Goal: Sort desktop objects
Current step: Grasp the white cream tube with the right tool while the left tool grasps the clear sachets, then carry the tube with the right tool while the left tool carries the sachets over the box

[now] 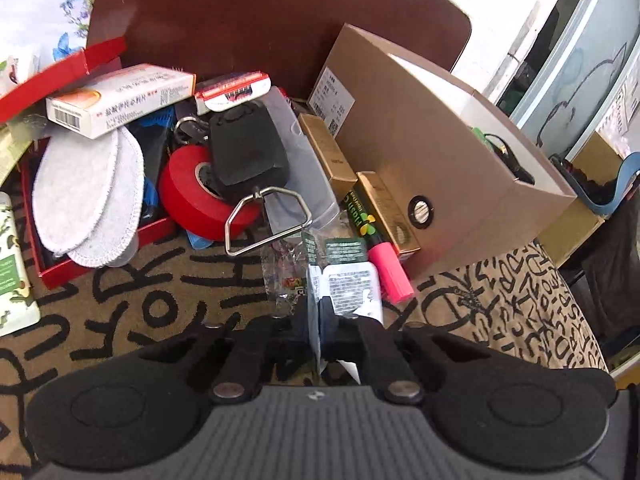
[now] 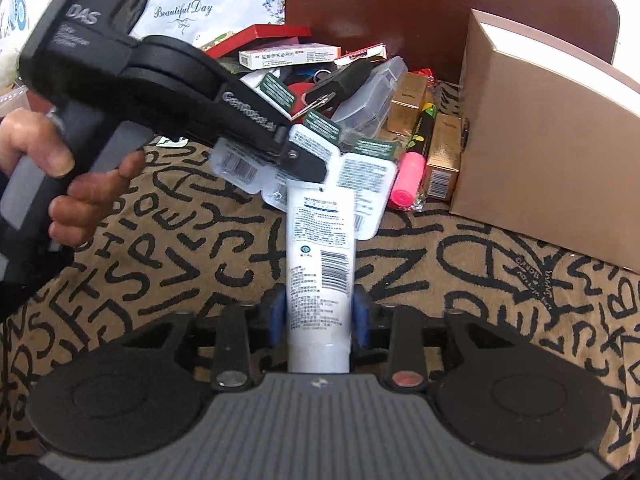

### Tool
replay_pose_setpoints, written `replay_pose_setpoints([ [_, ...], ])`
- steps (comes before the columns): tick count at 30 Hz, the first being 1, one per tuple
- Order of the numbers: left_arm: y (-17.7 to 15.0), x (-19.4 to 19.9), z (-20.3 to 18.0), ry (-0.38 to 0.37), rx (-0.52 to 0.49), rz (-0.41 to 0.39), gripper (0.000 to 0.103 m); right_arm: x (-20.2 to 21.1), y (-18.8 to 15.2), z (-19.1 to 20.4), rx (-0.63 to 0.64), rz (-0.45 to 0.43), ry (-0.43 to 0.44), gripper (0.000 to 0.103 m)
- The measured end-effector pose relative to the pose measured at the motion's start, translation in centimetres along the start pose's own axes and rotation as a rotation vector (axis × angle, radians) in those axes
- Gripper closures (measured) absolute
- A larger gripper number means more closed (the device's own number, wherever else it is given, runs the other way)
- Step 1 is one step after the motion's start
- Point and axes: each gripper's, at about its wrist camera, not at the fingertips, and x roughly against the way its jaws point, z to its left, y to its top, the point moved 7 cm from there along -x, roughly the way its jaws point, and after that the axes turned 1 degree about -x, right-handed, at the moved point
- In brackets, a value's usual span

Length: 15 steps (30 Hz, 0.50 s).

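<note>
My left gripper (image 1: 320, 320) is shut on a bunch of white sachets with dark green tops (image 1: 352, 284), held just above the patterned cloth; it also shows in the right wrist view (image 2: 306, 168) with the sachets (image 2: 360, 184) fanned out. My right gripper (image 2: 320, 312) is shut on a white tube (image 2: 320, 264) with a barcode, pointing toward the pile. A pink highlighter (image 1: 384, 264) lies beside two gold boxes (image 1: 388, 208) against a tan open box (image 1: 452, 160), also seen in the right wrist view (image 2: 540, 128).
A red tray (image 1: 104, 248) at left holds grey pads (image 1: 84, 188), red tape (image 1: 196, 196), a black hanging scale (image 1: 248, 152) and a clear case. Medicine boxes (image 1: 120, 98) lie on top. A dark chair back (image 1: 260, 20) stands behind. A patterned cloth (image 1: 140, 300) covers the table.
</note>
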Motion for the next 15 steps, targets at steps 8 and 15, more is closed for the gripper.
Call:
replay_pose_setpoints([
  [8, 0.3, 3.6, -1.8, -0.001, -0.002, -0.080, 0.103, 2.2, -0.2, 0.1, -0.057, -0.031, 0.043, 0.073],
  [15, 2.4, 6.9, -4.9, -0.035, -0.036, -0.165, 0.103, 5.6, 1.2, -0.6, -0.076, -0.114, 0.048, 0.074],
])
